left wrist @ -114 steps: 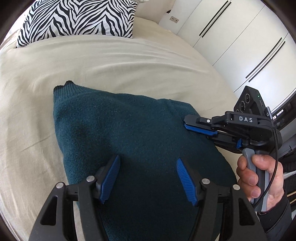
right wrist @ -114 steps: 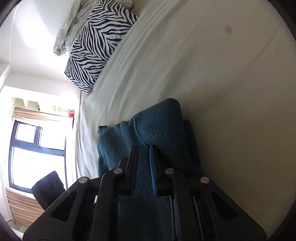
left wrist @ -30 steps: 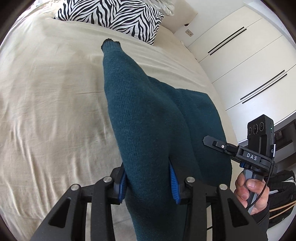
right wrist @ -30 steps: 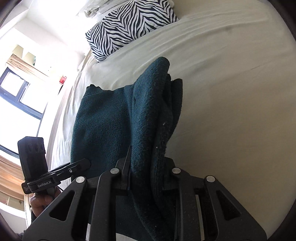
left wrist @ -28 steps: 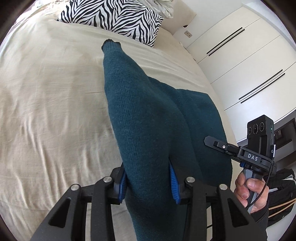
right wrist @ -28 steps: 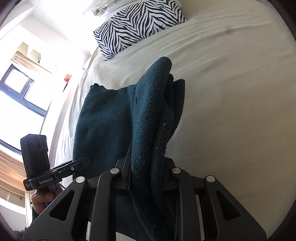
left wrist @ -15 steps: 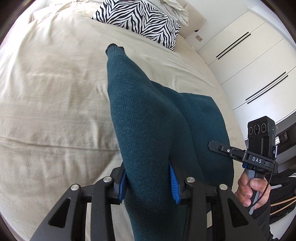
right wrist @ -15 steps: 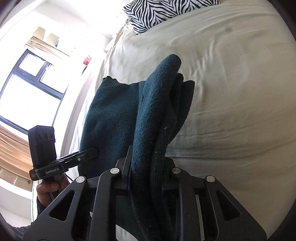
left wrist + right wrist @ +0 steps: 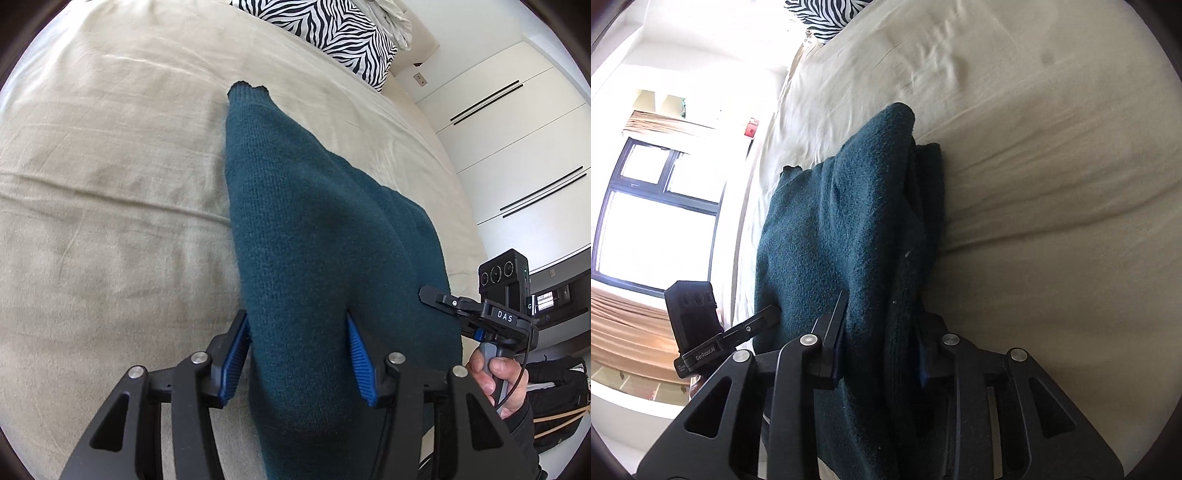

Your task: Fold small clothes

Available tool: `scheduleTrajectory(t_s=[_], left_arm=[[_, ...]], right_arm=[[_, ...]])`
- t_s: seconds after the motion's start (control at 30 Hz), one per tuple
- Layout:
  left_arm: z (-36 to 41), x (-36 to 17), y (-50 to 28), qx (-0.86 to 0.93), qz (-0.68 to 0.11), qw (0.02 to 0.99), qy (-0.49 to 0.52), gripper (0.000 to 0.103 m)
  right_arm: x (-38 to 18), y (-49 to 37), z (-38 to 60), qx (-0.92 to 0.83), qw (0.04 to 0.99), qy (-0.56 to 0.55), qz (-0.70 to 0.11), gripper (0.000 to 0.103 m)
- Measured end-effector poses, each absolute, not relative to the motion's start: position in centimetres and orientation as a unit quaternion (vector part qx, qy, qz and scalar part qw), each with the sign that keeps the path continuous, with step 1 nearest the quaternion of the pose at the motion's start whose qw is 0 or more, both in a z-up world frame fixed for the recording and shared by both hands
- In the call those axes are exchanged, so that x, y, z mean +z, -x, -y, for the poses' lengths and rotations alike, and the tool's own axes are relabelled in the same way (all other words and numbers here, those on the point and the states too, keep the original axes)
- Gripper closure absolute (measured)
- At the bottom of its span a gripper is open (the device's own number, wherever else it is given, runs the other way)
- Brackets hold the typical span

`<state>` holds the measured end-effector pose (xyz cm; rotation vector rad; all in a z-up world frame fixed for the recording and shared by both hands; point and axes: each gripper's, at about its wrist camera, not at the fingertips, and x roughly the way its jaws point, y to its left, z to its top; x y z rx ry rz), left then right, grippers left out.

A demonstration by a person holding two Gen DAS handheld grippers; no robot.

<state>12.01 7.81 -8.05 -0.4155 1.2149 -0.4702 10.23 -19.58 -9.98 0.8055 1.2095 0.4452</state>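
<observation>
A dark teal knit sweater (image 9: 317, 229) lies partly folded on a cream bed sheet (image 9: 110, 184). My left gripper (image 9: 297, 354) has its blue pads on both sides of the sweater's near edge, with a small gap showing at each pad. My right gripper (image 9: 881, 343) is shut on the bunched opposite edge of the sweater (image 9: 849, 229), with the cloth lifted into a ridge. The right gripper also shows in the left wrist view (image 9: 439, 299), and the left gripper shows in the right wrist view (image 9: 768, 317).
A zebra-striped pillow (image 9: 325, 33) lies at the head of the bed. White wardrobe doors (image 9: 517, 147) stand to the right. A window (image 9: 653, 221) with a tan blind is on the far side. A dark bag (image 9: 557, 398) sits on the floor.
My left gripper's jaws have spread slightly off the sweater compared with half a second ago. Both grippers have carried the sweater edge forward over the bed.
</observation>
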Motion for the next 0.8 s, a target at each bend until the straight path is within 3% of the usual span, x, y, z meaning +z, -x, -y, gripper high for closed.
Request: scheduleTrajectory(t_s=[0.27,0.57,0.8], left_arm=[[-9.1,-7.8,-10.5,-0.211,-0.547,0.781,0.217,0.042],[-8.2,-1.3,-6.2,-0.206,-0.469,0.842,0.171,0.043],[-4.7,-3.8,-4.5,-0.223,-0.487,0.836,0.119,0.043]], right_arm=[[-9.1,-9.1,21.8,0.173,0.745,-0.392,-0.512,0.062],[-2.1,-4.2,21.6,0.242,0.771,-0.383,-0.447,0.062],[-6.6,-2.5,16.6,0.257,0.733,-0.375,-0.505,0.062]])
